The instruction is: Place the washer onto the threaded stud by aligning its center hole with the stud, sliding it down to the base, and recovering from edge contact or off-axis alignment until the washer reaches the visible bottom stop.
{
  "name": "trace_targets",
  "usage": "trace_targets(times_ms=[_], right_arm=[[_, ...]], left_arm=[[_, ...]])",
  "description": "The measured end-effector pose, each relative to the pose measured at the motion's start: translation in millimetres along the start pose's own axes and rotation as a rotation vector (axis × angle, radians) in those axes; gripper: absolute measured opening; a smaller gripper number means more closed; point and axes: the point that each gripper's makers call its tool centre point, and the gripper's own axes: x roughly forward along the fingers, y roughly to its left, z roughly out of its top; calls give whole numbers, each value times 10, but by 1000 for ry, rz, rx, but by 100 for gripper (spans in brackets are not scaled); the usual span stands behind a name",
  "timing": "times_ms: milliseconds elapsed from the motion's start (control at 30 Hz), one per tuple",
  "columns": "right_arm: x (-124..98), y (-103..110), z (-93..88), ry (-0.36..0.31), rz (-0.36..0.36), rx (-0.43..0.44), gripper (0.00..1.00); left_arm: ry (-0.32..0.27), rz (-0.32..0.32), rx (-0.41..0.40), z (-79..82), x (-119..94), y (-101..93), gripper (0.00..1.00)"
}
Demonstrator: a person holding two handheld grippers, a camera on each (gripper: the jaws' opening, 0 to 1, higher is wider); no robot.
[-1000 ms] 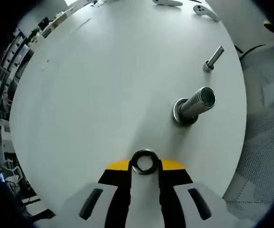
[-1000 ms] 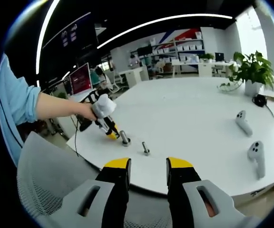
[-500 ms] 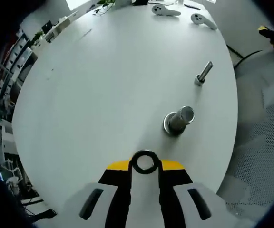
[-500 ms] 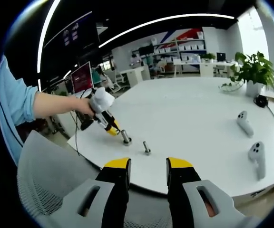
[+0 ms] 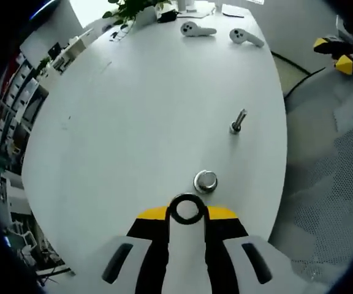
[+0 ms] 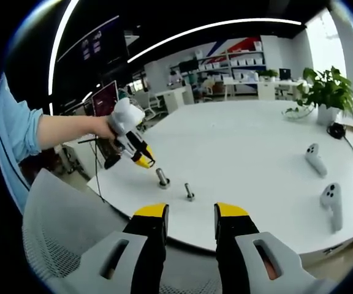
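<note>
A dark metal washer [image 5: 171,210] stands upright, pinched between the yellow-tipped jaws of my left gripper [image 5: 187,214]. Just beyond the jaw tips, the thick threaded stud [image 5: 205,181] stands on the white table [image 5: 133,122] and is seen almost end-on from above. In the right gripper view, the left gripper [image 6: 143,162] hangs in a person's hand, above and left of the stud [image 6: 162,178], apart from it. My right gripper [image 6: 190,219] hovers off the table's edge, open and holding nothing.
A thin bolt [image 5: 238,121] [image 6: 189,192] stands right of the stud. Two white controllers [image 5: 198,29] [image 5: 246,37] lie at the far end beside a potted plant [image 6: 323,92]. A mesh chair [image 6: 60,239] sits below the table edge.
My left gripper has lifted up and back with the washer; the stud now looks smaller and is seen from above. The right gripper has held still.
</note>
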Motion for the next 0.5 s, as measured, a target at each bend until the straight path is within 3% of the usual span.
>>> trace_targets(times_ms=[167,300,500], right_arm=[[2,11,-9,7,8,-3,32],[1,16,-10,7,10,-4,32],[2,23,-11,8,17,-9,32]], left_arm=[[-22,6,18,147,-84,-22,19],[-29,-5,45,270,-112,-147,19],[-12,-24,60,312,-66,-202,19]])
